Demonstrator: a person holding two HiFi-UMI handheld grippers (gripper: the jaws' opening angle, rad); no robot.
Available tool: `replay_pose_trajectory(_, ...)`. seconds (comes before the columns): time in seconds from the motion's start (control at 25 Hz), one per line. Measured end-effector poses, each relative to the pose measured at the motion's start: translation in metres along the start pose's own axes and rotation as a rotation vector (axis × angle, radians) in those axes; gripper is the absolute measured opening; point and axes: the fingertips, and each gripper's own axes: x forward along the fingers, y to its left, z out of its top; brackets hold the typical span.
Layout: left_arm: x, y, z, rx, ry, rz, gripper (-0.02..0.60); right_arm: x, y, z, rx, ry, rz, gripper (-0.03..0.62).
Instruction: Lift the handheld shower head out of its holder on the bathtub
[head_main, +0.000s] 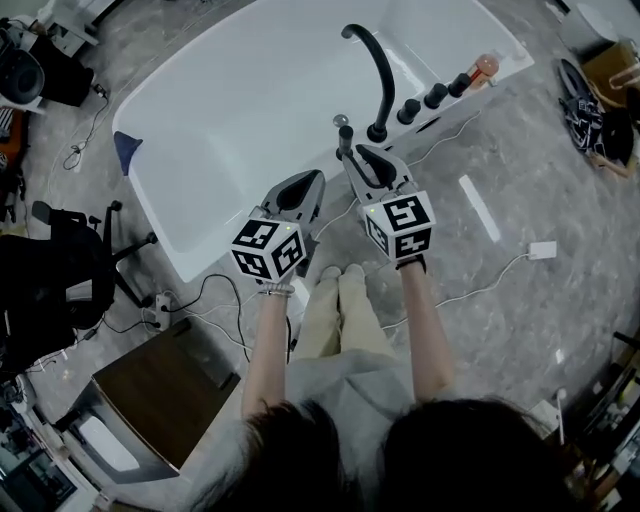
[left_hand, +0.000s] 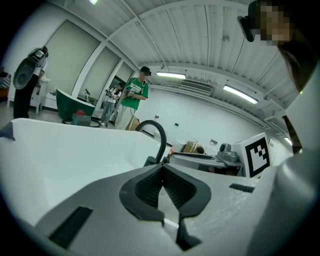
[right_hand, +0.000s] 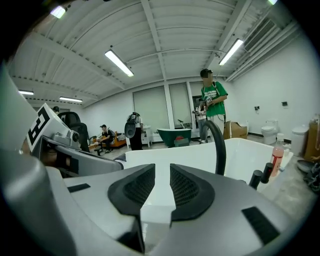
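Seemingly the approach: the right gripper (head_main: 363, 156) is hovering, fingers (right_hand: 187, 190) narrowly parted and empty, with the shower head (head_main: 343, 128) sitting docked on the bathtub (head_main: 190, 255) rim just beyond their tips, while the left gripper (head_main: 312, 180) is idling with fingers pressed together; next probably calls for parting wider around its handle.

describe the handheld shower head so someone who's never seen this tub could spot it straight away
Find the white bathtub and, on its near rim, the tall black arched spout. The handheld shower head stands upright in its holder just left of the spout's base. Unlike the squat black knobs on the spout's other side, it is slim with a small silvery round top.
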Motion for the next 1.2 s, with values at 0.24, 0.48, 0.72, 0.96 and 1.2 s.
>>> replay_pose_trajectory(0.24,0.010,0.013,-0.021,-0.014,0.020,-0.002,0.005,0.017,-0.008,-0.024,-0.003,0.027,0.002,0.095)
replay_pose_trajectory(0.48,0.022,0.023,-0.035,-0.027,0.027,-0.004,0.005,0.034,-0.013,-0.049,-0.006,0.066,0.026,0.125)
replay_pose_trajectory(0.72,0.038,0.025,-0.056,0.028,0.090,-0.040,0.005,0.056,-0.025,-0.074,-0.013,0.092,0.041,0.166)
replay_pose_trajectory(0.96,0.044,0.036,-0.073,0.004,0.096,-0.034,0.005,0.070,-0.029,-0.085,-0.005,0.095,0.063,0.194)
replay_pose_trajectory(1.2,0.048,0.052,-0.083,-0.023,0.097,-0.009,0.005,0.086,-0.038,-0.095,0.005,0.105,0.066,0.198)
